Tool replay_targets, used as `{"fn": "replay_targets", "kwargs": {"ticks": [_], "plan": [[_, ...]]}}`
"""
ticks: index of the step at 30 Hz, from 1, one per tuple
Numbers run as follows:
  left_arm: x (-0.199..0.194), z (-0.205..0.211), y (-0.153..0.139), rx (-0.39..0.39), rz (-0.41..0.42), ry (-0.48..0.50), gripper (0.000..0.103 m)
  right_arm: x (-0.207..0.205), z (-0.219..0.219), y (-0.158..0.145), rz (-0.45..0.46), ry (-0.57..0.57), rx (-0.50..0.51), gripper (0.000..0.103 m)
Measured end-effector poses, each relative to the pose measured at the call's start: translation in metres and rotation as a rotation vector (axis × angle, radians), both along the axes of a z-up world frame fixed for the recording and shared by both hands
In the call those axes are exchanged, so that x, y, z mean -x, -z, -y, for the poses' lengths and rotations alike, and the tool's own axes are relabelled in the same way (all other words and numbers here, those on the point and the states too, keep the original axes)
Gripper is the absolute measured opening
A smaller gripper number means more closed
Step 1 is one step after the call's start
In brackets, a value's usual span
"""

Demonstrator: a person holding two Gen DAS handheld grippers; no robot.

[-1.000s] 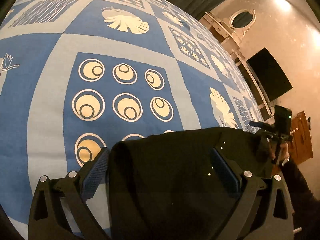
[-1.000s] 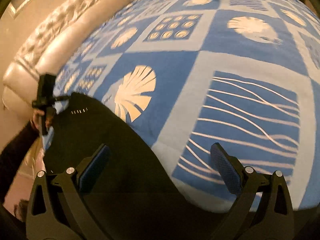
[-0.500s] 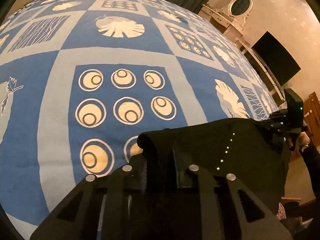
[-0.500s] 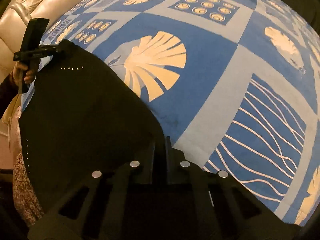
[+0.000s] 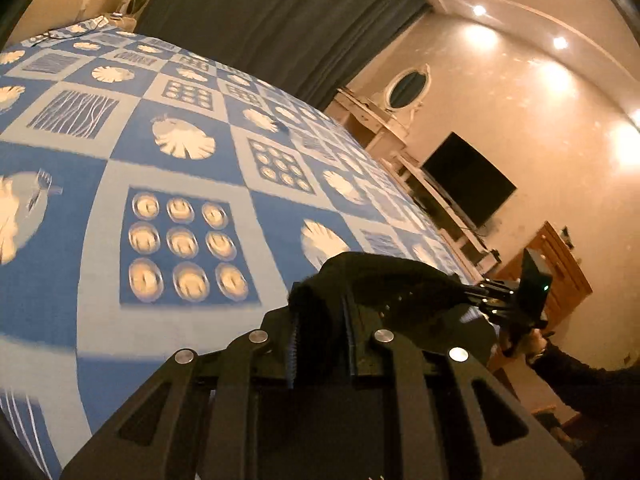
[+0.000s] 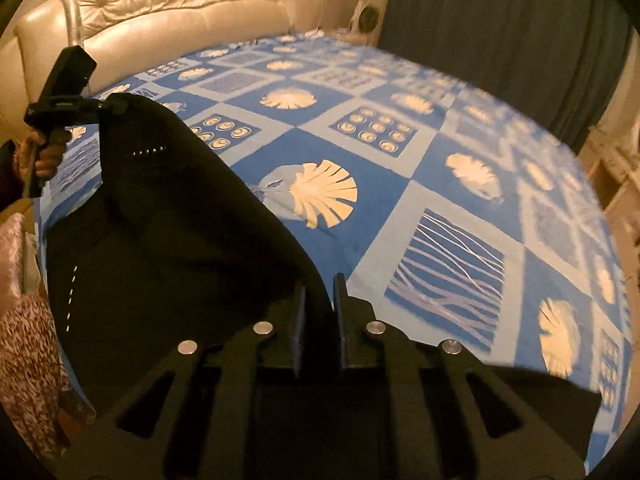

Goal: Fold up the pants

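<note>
Black pants point(image 6: 168, 248) hang stretched between the two tools above a bed point(image 5: 168, 304) covered in a blue and pale patchwork print of shells, rings and wavy lines. In the left wrist view the left hand-held gripper point(image 5: 320, 332) is clenched on a bunched edge of the dark fabric, its fingers point(image 5: 294, 344) pressed close with cloth wedged between them; the right hand-held gripper point(image 5: 486, 294) shows far right, pinching the other end of the same edge. In the right wrist view the right hand-held gripper point(image 6: 319, 320) is likewise clamped on the cloth, and the left one point(image 6: 108, 110) grips the far corner at upper left, held by a hand point(image 6: 44, 156). A second ago both sets of fingers stood wide apart with the pants lying low on the bedspread; half a second ago they had closed on the fabric, and since then both tools have risen, so the cameras tilt up to take in a dark curtain point(image 5: 280, 20), a cream tufted headboard point(image 6: 168, 4), a wall-side television point(image 5: 468, 178) and an oval mirror point(image 5: 408, 88), while the garment now drapes off the bedspread in a taut sheet
</note>
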State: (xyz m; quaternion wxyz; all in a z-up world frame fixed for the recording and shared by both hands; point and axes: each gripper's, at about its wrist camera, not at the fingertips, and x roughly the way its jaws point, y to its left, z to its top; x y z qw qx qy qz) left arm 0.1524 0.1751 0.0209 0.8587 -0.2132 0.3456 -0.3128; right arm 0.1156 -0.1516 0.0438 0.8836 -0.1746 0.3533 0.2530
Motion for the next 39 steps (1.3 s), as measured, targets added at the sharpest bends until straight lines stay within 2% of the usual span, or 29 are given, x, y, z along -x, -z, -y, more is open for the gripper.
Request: {"fn": "replay_targets", "kwargs": {"ticks": [2,5,9,12,16,19,23,25,28,31,32,34,35,37,38,39], "plan": [[0.03,-0.001,-0.001,0.018,-0.004,0.004,0.018,0.036,0.0,0.008,0.046,0.003,0.035,0.015],[0.075,-0.001,0.006,0.009,-0.034,0.01,0.018,0.067,0.002,0.023,0.029,0.014,0.026,0.016],[0.112,-0.006,0.035,0.01,-0.131,-0.003,0.018,0.099,0.006,0.05,-0.038,0.032,0.013,0.017],[0.132,-0.006,0.065,0.003,-0.236,-0.024,0.018,0.115,-0.001,0.07,-0.078,0.02,0.051,0.017],[0.143,-0.007,0.078,0.012,-0.288,-0.064,0.022,0.133,-0.007,0.091,-0.108,0.007,0.095,0.017],[0.147,-0.017,0.08,0.101,-0.318,-0.12,0.029,0.143,-0.011,0.093,-0.082,0.017,0.117,0.017],[0.154,-0.025,0.084,0.172,-0.354,-0.192,0.03,0.144,-0.014,0.091,-0.08,0.033,0.111,0.017],[0.158,-0.027,0.085,0.222,-0.362,-0.224,0.041,0.148,-0.015,0.092,-0.079,0.03,0.114,0.017],[0.16,-0.03,0.088,0.308,-0.363,-0.279,0.046,0.15,-0.015,0.09,-0.084,0.03,0.105,0.018],[0.159,-0.026,0.093,0.328,-0.393,-0.308,0.048,0.155,-0.019,0.087,-0.08,0.02,0.105,0.018],[0.159,-0.023,0.094,0.325,-0.402,-0.313,0.05,0.157,-0.02,0.087,-0.079,0.015,0.109,0.018],[0.157,-0.017,0.094,0.314,-0.404,-0.327,0.063,0.161,-0.024,0.087,-0.07,0.001,0.118,0.019],[0.154,-0.013,0.092,0.301,-0.402,-0.337,0.064,0.162,-0.026,0.088,-0.067,-0.001,0.126,0.019],[0.15,-0.008,0.092,0.258,-0.42,-0.366,0.064,0.162,-0.027,0.089,-0.065,-0.001,0.135,0.019],[0.149,-0.007,0.092,0.24,-0.442,-0.389,0.06,0.162,-0.027,0.089,-0.069,0.001,0.132,0.019],[0.149,-0.006,0.093,0.223,-0.454,-0.406,0.042,0.161,-0.026,0.089,-0.074,0.003,0.128,0.019]]}}
